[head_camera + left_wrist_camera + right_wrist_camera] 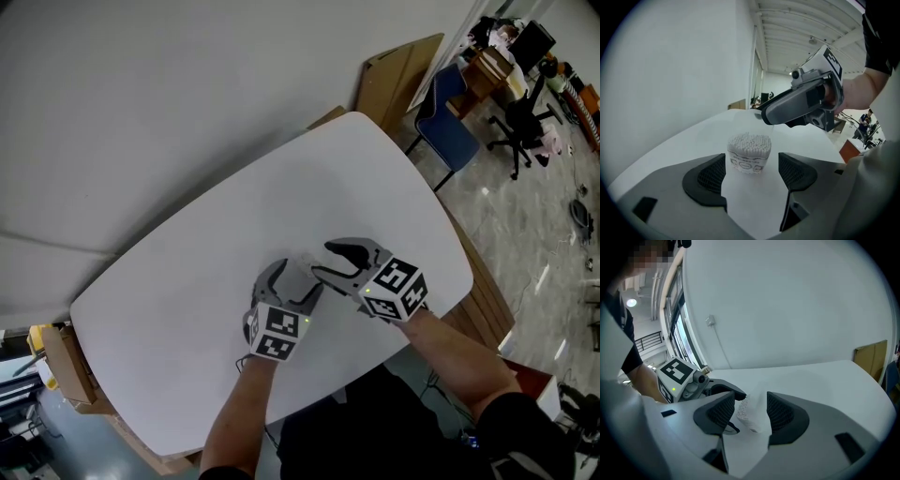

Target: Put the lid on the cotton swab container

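A small round container [748, 154] packed with white cotton swabs stands upright on the white table [234, 234]. A faint clear lid seems to cover its top, but I cannot tell for sure. My left gripper [751, 174] is open, and the container stands just past its fingertips without touching the pads. My right gripper [751, 404] is open too, with the container [748, 412] in the gap between its pads, apart from both. Seen from the head, the left gripper [292, 283] and right gripper [330, 262] meet at the container [306, 269] near the table's front.
Beyond the table's far right corner stand a blue chair [450, 117] and a leaning cardboard sheet [398, 70]. A black office chair [520, 122] is farther off. A white wall [141, 94] runs along the table's back. A cardboard box [61, 366] sits at the left.
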### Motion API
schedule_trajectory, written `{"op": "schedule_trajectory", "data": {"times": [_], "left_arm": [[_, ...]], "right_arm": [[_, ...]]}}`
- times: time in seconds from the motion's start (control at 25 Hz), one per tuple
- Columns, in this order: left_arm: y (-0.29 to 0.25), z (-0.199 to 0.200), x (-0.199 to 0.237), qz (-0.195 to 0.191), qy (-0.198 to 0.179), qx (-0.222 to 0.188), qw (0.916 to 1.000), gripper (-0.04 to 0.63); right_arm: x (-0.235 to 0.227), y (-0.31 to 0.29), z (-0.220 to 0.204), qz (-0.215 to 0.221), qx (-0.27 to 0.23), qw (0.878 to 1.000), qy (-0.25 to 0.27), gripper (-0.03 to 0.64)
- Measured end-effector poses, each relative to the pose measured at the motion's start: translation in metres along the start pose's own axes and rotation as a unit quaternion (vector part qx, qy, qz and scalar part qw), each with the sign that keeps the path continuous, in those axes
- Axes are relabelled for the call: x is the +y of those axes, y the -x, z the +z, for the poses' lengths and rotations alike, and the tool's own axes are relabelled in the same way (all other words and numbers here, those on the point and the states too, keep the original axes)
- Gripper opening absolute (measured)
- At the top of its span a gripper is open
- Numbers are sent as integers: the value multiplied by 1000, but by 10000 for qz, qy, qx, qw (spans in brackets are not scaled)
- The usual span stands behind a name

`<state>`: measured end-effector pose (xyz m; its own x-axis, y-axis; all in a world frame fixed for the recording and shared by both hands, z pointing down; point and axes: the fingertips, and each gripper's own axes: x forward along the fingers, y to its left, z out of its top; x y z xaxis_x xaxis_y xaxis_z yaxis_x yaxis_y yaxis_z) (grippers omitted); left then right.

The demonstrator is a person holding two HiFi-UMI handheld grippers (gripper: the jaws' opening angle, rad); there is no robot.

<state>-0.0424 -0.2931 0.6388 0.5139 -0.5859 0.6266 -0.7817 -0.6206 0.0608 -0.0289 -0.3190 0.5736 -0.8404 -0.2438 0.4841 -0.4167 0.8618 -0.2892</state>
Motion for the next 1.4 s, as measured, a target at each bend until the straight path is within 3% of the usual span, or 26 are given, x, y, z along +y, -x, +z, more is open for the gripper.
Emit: {"op": "schedule_trajectory", "data": {"times": [0.44,0.92,1.4], "left_arm": [[-13,1,2,-8,142,-77,9999,348],[-8,-4,-5,-114,267,-161,9994,327],[-2,-17,-10,-166,399,-210,9988,258]], "right_arm": [[17,0,0,273,-1,9996,65,172],[31,-8,-4,471,217,9984,210,57],[39,-25,-15,432,519,9973,297,37]]}}
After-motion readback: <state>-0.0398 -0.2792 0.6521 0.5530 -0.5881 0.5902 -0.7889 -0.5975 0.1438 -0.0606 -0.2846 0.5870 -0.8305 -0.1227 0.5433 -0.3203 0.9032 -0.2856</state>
